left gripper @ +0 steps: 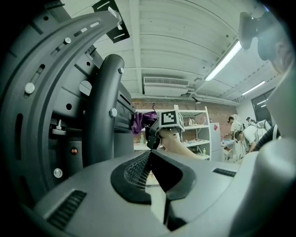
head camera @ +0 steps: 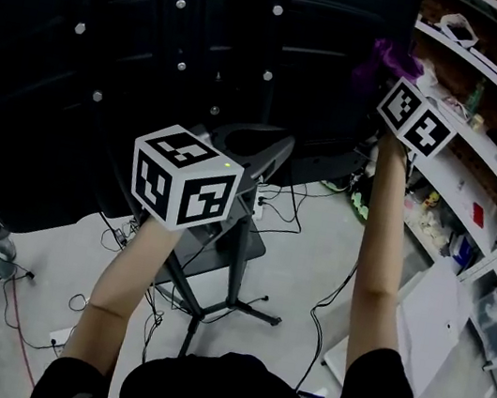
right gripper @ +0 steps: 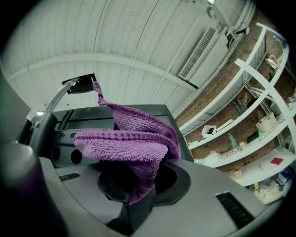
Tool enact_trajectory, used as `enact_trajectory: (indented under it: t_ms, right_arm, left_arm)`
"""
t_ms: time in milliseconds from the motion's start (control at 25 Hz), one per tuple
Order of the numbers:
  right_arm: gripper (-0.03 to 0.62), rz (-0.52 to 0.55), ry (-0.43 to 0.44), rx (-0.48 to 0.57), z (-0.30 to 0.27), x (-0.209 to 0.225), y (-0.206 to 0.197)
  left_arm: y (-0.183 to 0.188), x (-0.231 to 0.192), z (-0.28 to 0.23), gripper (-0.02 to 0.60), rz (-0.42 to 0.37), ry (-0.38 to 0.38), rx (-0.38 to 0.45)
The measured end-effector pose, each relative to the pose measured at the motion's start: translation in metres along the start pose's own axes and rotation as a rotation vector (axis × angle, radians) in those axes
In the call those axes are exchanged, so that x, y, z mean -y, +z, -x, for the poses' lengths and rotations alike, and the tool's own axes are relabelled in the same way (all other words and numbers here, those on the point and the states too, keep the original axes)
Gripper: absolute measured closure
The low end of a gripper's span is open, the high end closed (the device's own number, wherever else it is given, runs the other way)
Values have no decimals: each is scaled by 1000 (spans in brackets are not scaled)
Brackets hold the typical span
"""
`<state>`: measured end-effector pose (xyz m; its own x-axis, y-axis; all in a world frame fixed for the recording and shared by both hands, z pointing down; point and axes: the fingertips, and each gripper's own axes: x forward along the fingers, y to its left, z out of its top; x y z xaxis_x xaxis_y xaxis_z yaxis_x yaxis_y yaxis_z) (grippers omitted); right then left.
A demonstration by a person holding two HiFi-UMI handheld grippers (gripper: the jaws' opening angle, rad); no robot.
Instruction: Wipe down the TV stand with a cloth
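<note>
There is one purple cloth (right gripper: 132, 139), and the right claw (right gripper: 138, 185) pinches it by the lower folds. The cloth is bunched, with its long fold lying crosswise over the claw and one thin twisted corner pointing up at the ceiling. It sits high up against the right-hand edge of the single dark TV stand (head camera: 163, 35), beside the stand's upright column (head camera: 260, 24). The left claw (left gripper: 150, 159) is lower and well apart from the cloth. Its tips are pressed together with nothing between them, and they point along the stand toward the other arm. White shelves (head camera: 491, 122) stand just to the right.
</note>
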<state>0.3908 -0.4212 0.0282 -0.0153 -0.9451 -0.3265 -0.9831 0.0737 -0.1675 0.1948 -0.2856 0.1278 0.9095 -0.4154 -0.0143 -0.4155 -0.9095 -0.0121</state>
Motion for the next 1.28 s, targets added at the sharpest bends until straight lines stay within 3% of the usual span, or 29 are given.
enact_trajectory:
  t_ms: [280, 520, 1280]
  right_arm:
    - [530, -10, -37, 9, 13, 22, 4]
    - [530, 18, -7, 7, 32, 10, 3]
    - [530, 77, 328, -53, 48, -157, -35]
  left_arm:
    - [-4, -2, 0, 575, 15, 1, -6]
    - [-4, 2, 2, 575, 30, -8, 4]
    - [-6, -9, 45, 575, 50, 68, 23]
